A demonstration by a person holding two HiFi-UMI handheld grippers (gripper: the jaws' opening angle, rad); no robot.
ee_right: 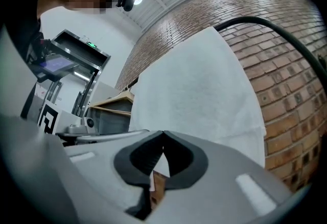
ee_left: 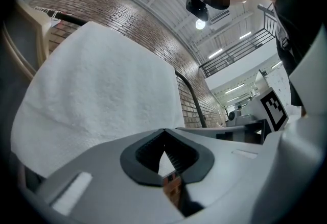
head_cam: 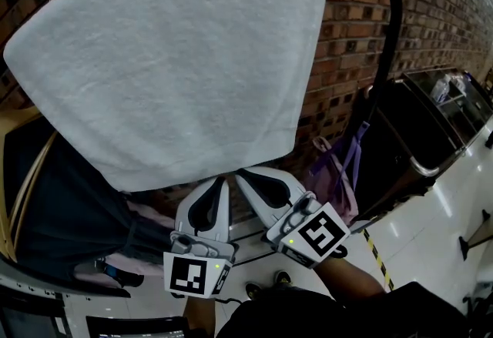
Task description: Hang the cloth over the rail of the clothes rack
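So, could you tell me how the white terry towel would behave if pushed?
The white terry towel drapes limply over the black curved rail, so it is probably floppy and would fold, not resist. Its looped pile likely grips rather than slides.

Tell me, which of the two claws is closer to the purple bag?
The right claw: the purple bag hangs on its side, while the left claw is farther from it.
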